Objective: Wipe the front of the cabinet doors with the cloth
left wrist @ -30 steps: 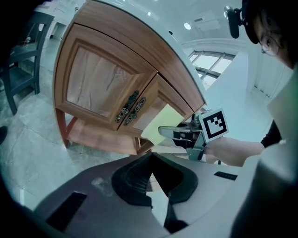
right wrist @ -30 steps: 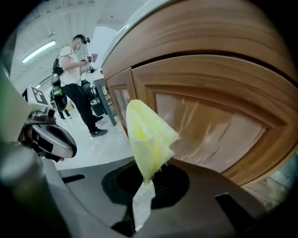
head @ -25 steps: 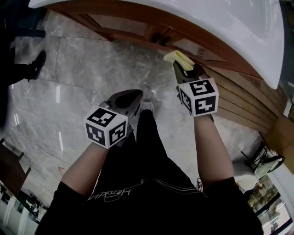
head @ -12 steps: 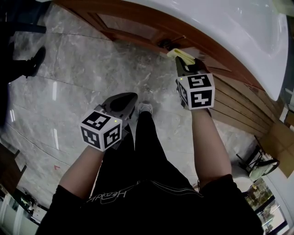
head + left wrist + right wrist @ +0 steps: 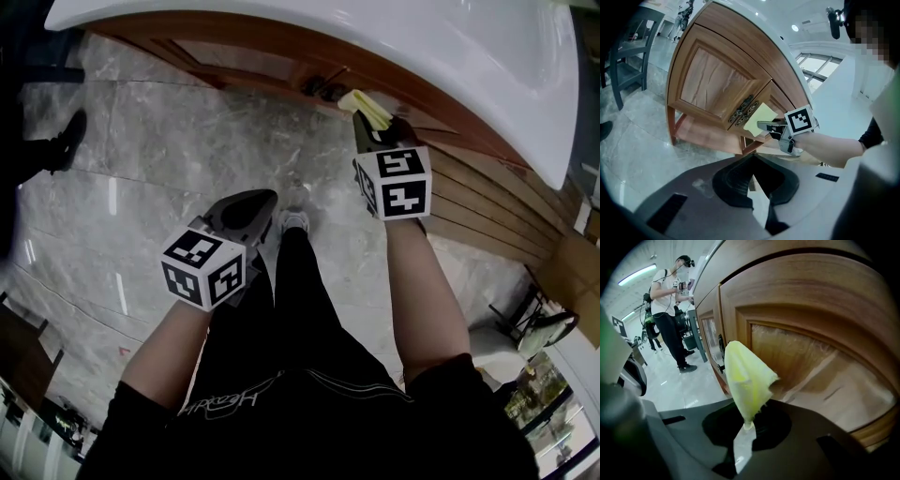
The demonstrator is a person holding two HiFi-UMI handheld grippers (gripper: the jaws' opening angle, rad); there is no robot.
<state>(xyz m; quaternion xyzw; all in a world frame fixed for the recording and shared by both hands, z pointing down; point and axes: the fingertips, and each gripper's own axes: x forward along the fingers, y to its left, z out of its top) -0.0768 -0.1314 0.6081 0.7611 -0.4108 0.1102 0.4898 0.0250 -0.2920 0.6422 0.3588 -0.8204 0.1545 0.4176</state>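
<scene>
**Cloth at door front, wipe stroke in hand**

Cloth (image 5: 747, 376) is yellow and bunched, pinched by one end in the right gripper (image 5: 747, 423), whose jaws are closed tight on it; the rest stands up ahead of the jaws, just before the door (image 5: 820, 357); can't tell if it touches the wood; handles (image 5: 740, 110) sit just left of the cloth tip.

Left gripper (image 5: 751, 174) has its jaws together with nothing in them; it hangs low, well back from the cabinet, over the floor (image 5: 169, 159).

Judged step: wiping this door. To do it well:
- push forward until the loose cloth flattens on the panel, not just its tip;
- sweep frame and recess in overlapping passes;
- keep the hard jaw tips off the wood;
- skirt the handles, since the cloth may snag;
- press lightly, as the grip is on a small end and could slip out.
</scene>
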